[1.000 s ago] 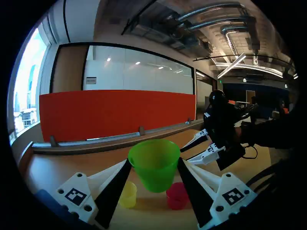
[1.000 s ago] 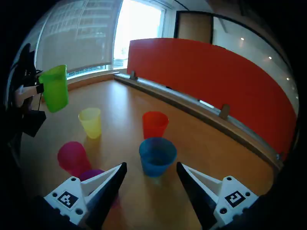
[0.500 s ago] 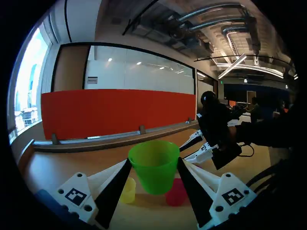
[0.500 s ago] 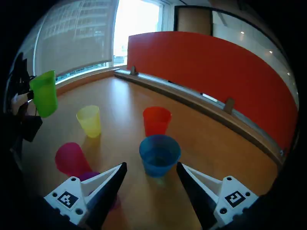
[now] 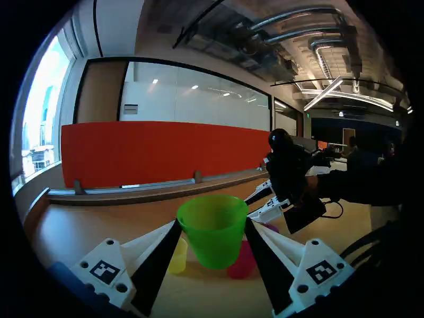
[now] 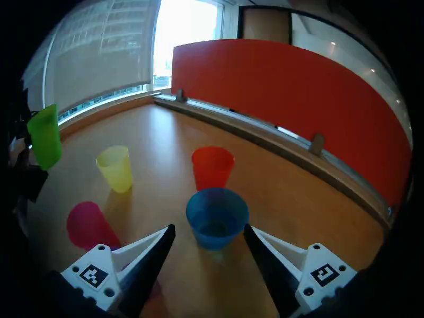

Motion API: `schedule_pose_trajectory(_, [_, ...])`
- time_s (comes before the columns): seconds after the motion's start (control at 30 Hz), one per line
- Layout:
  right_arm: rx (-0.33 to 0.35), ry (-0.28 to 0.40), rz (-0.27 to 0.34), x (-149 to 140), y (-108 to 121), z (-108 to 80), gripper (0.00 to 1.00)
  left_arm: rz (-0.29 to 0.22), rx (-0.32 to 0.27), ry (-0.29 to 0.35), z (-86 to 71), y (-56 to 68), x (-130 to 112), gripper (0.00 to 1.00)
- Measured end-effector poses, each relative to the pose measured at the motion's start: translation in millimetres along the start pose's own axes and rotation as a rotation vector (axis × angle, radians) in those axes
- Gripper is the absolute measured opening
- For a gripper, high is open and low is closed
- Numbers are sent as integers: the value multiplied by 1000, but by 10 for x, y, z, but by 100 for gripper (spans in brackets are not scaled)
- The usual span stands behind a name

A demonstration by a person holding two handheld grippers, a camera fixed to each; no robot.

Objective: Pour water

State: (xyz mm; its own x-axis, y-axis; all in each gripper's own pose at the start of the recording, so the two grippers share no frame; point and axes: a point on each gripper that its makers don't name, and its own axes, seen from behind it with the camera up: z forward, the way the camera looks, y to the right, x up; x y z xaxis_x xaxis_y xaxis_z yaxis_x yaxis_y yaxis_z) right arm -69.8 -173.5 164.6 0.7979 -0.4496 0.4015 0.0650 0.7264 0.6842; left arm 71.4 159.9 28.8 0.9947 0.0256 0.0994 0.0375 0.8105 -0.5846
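Note:
My left gripper [image 5: 212, 225] is shut on a green cup [image 5: 213, 238], held upright above the wooden table; the same green cup [image 6: 44, 136] sits at the far left of the right gripper view. My right gripper [image 6: 208, 229] is open, low over the table, with a blue cup [image 6: 217, 217] standing just ahead of its fingertips and not touched by them. In the left gripper view the right gripper [image 5: 259, 205] and the dark-sleeved hand [image 5: 344, 185] holding it are off to the right, behind the green cup.
A red cup [image 6: 212, 167], a yellow cup [image 6: 115, 168] and a pink cup [image 6: 87, 228] stand on the wooden table [image 6: 297, 212] around the blue one. A red partition [image 6: 318, 100] runs along the table's far edge. Windows lie beyond.
The green cup has slid left in the right gripper view. The right gripper has drifted left in the left gripper view. The left gripper has kept hold of the cup.

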Motion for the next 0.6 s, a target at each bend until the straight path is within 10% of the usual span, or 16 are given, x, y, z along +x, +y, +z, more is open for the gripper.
schedule_pose_trajectory(0.6, [-7, -18, 37, -14, 120, 241, 100, 5, -2, -7, -76, 9, -59, 86])
